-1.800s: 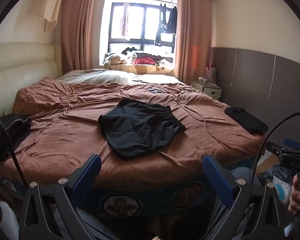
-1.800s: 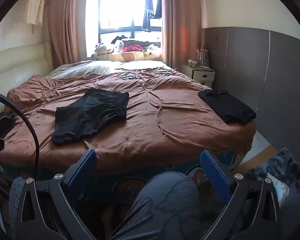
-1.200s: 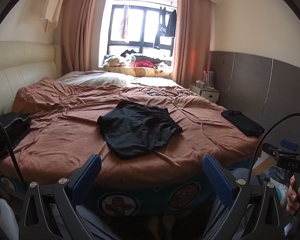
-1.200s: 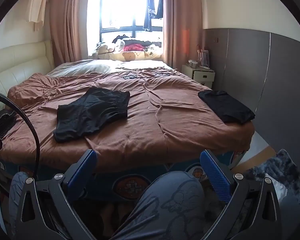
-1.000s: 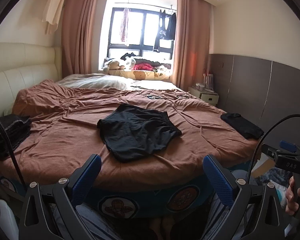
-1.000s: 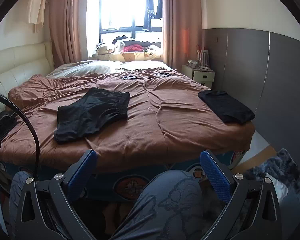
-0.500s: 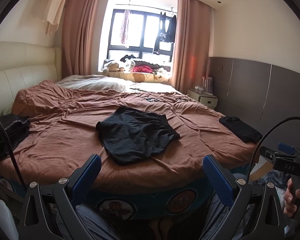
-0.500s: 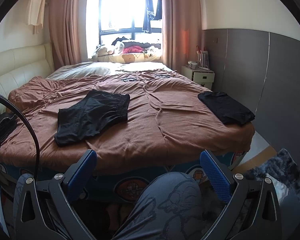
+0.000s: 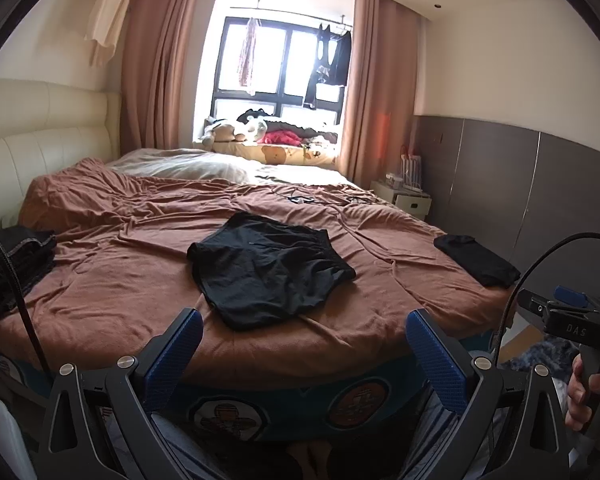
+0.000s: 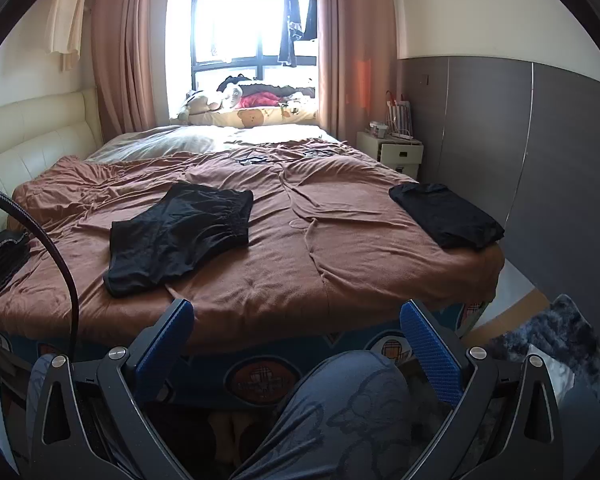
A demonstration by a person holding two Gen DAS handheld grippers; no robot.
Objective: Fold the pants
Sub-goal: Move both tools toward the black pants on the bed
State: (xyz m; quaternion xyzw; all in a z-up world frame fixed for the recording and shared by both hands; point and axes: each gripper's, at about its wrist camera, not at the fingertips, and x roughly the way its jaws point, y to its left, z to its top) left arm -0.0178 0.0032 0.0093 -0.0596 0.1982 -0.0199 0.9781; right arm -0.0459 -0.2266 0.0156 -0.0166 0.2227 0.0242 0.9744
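Left tongs (image 9: 304, 346) spread wide, empty, right tongs (image 10: 296, 338) likewise, right hand (image 9: 586, 394) gripping its handle

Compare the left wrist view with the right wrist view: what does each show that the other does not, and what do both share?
Only the left wrist view shows a hand gripping the other gripper's handle, at the right edge. Only the right wrist view shows the person's patterned trouser knee between the open right gripper fingers. Both show the black shorts spread on the brown bedspread, the folded black garment near the bed's right edge, and the window.
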